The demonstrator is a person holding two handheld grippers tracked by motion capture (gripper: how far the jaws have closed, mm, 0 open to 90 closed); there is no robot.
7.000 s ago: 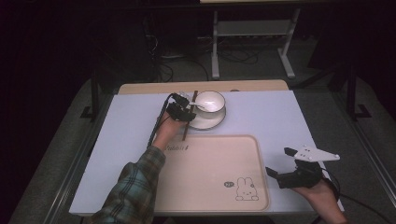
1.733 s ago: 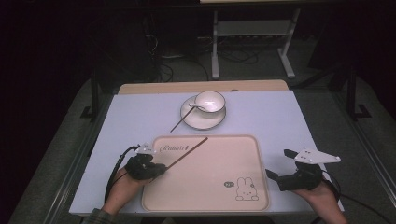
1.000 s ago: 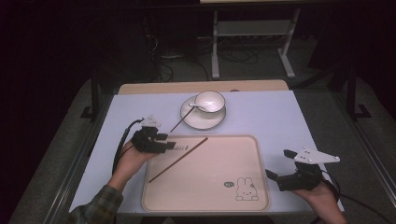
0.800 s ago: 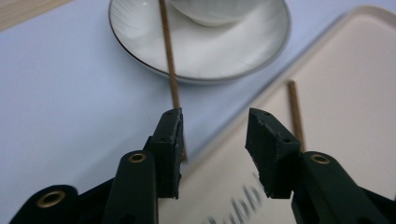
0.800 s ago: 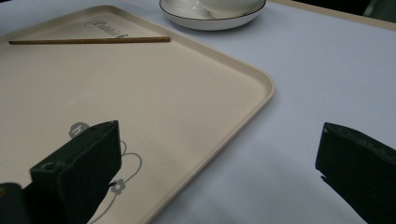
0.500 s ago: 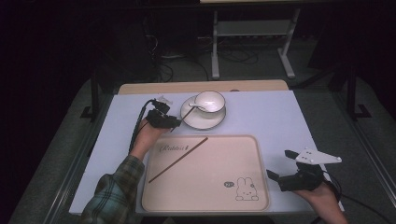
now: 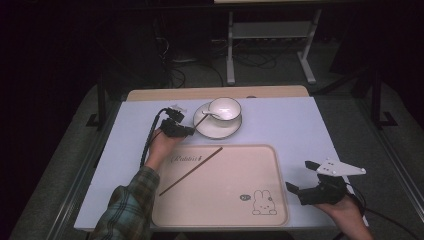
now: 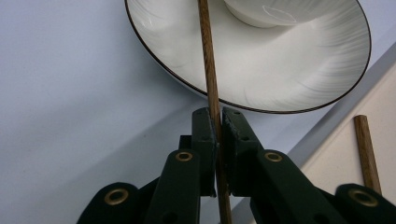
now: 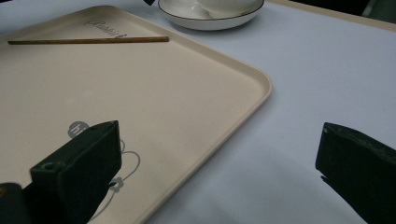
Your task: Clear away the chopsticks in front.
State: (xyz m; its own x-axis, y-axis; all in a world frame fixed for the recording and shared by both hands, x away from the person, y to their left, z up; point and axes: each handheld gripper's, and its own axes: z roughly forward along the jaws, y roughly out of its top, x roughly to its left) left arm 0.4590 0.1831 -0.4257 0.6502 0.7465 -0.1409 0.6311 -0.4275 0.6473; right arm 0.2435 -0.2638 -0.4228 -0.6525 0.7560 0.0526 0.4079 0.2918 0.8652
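Observation:
A white plate (image 7: 216,131) with a white bowl (image 7: 224,108) on it stands at the back of the table. A brown chopstick (image 8: 208,60) leans on the plate's rim, and my left gripper (image 8: 218,133) is shut on its lower part; this gripper (image 7: 187,131) sits just left of the plate. A second chopstick (image 7: 191,170) lies slantwise on the beige tray (image 7: 250,165), apart from both grippers. My right gripper (image 7: 306,187) hovers open past the tray's right front corner, and its view shows wide-set jaws (image 9: 217,140) with nothing between them.
The tray (image 9: 154,93) has a rabbit print near its front right corner. A light blue table top (image 7: 310,130) runs around tray and plate, with bare room at the right and far left. Behind the table, a metal stand and cables rest on the dark floor.
The left gripper let go of one chopstick on the tray, moved from the tray's front left up to the plate, and shut on the other chopstick. The right gripper stayed put.

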